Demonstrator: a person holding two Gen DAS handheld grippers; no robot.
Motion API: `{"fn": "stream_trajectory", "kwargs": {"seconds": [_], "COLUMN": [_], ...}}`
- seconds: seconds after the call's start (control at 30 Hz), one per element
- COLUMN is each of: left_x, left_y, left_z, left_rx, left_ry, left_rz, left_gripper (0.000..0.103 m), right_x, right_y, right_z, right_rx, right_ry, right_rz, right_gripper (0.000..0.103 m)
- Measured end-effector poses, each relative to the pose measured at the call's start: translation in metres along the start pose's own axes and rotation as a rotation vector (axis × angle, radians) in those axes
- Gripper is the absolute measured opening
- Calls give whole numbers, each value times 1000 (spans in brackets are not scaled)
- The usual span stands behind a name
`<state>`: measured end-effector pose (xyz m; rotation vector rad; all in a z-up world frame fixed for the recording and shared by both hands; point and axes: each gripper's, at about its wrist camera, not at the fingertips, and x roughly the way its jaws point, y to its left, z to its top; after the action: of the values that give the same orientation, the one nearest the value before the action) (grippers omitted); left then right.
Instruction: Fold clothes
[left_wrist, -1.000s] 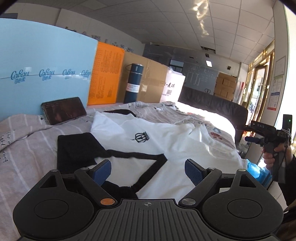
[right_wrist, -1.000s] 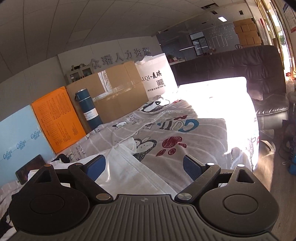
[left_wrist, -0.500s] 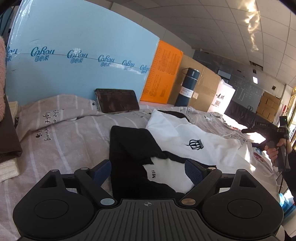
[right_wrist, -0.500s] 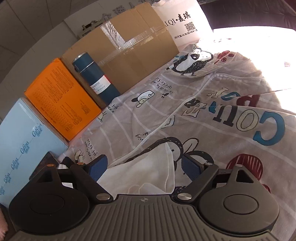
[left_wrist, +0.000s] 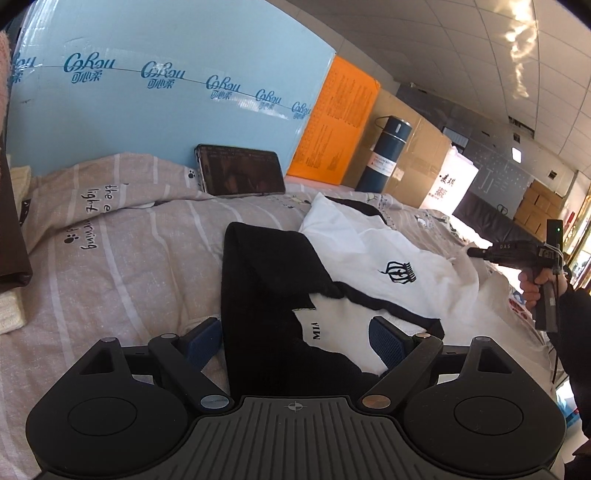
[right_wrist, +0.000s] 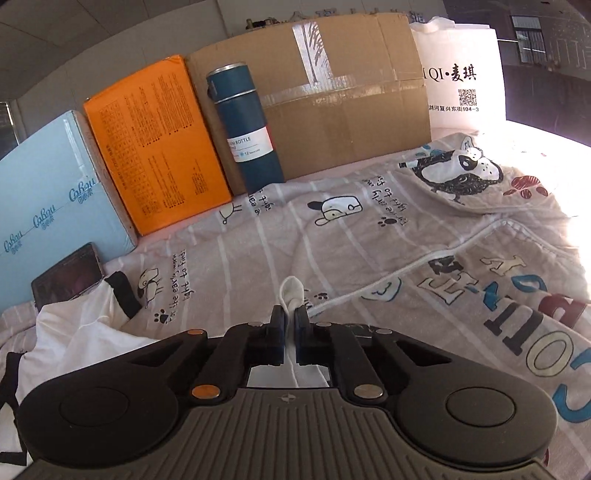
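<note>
A white T-shirt with black sleeves and a crown logo (left_wrist: 399, 273) lies spread on the striped bedsheet (left_wrist: 110, 258). My left gripper (left_wrist: 295, 338) is open, its jaws either side of the shirt's black sleeve (left_wrist: 266, 280) and the white edge marked MIA. My right gripper (right_wrist: 290, 325) is shut on a white corner of the shirt (right_wrist: 292, 291), which sticks up between the pads. The right gripper also shows in the left wrist view (left_wrist: 476, 252), held over the shirt's far side. More of the shirt (right_wrist: 74, 325) lies to the left in the right wrist view.
A phone (left_wrist: 240, 173) leans on a light blue box (left_wrist: 147, 103). An orange box (right_wrist: 155, 155), a blue bottle (right_wrist: 245, 129), a cardboard box (right_wrist: 340, 92) and a white bag (right_wrist: 458, 74) line the back. A cartoon-print quilt (right_wrist: 480, 266) lies to the right.
My right gripper has shut on the white corner of the shirt; it was open before. My left gripper has swung left and lowered over the black sleeve, still open.
</note>
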<state>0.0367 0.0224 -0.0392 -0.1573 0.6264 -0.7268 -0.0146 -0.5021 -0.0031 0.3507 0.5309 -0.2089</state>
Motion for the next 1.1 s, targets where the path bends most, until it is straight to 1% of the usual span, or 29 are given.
{"fn": "stream_trajectory", "kwargs": {"seconds": [0.1, 0.2, 0.27, 0.3, 0.33, 0.37, 0.4, 0.43, 0.47, 0.5, 0.53, 0.7, 0.87, 1.1], "left_x": [0, 1, 1, 0, 0, 1, 1, 1, 1, 1, 1, 1, 0, -3], "left_y": [1, 1, 1, 1, 1, 1, 1, 1, 1, 1, 1, 1, -1, -4], "left_z": [0, 1, 1, 0, 0, 0, 0, 1, 0, 1, 1, 1, 1, 1], "left_rx": [-3, -4, -4, -4, -5, -5, -5, -6, -6, -7, -7, -4, 3, 20], "left_ry": [3, 6, 6, 5, 6, 7, 7, 7, 7, 7, 7, 8, 1, -22], "left_rz": [-1, -2, -2, -2, -2, -2, -3, -3, -4, -5, -5, -6, -3, 3], "left_gripper": [89, 89, 89, 89, 89, 89, 89, 89, 89, 89, 89, 90, 90, 90], "right_x": [13, 24, 28, 26, 24, 19, 13, 5, -6, -17, -31, -104, -152, -198], "right_y": [-5, -5, -6, -7, -7, -8, -8, -10, -11, -11, -10, -3, -7, -14], "right_z": [4, -1, -3, -3, -2, -1, 0, 1, 1, 1, -4, -30, -73, -125], "right_rx": [1, -7, 4, 13, 21, 27, 34, 46, 60, 73, 70, 53, 76, 184], "right_ry": [19, 35, 37, 30, 23, 11, -2, -20, -34, -49, -70, -171, -173, -159], "right_rz": [-43, -74, -88, -93, -97, -94, -91, -77, -61, -46, -46, -50, -150, -214], "right_gripper": [5, 5, 7, 11, 23, 31, 44, 47, 48, 52, 61, 75, 77, 79]}}
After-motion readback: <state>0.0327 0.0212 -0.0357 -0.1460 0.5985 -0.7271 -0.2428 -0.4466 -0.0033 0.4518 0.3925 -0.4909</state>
